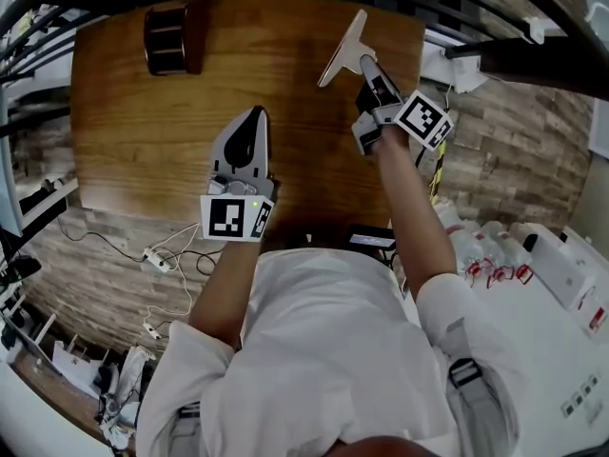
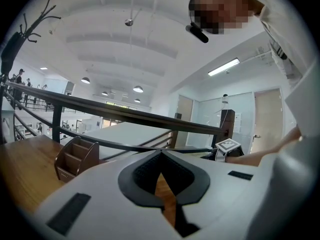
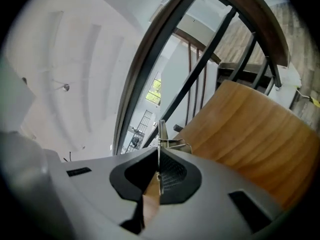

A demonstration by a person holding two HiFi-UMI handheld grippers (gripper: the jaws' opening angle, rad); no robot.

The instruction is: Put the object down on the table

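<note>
In the head view a thin, pale flat board point(image 1: 343, 50) is held tilted above the far right part of the wooden table point(image 1: 143, 122). My right gripper point(image 1: 365, 63) is shut on its near edge. The right gripper view shows the board point(image 3: 160, 133) edge-on between the jaws of the right gripper point(image 3: 159, 154), with a small metal clip on it. My left gripper point(image 1: 254, 114) hovers over the table's middle near the front edge. Its jaws meet at the tips with nothing between them, as the left gripper point(image 2: 161, 154) also shows in its own view.
A dark wooden desk organizer point(image 1: 169, 38) point(image 2: 75, 159) stands at the table's far left. A dark railing point(image 2: 125, 115) runs behind the table. Cables and a power strip point(image 1: 157, 258) lie on the floor at the left. White cases and bottles point(image 1: 495, 255) are at the right.
</note>
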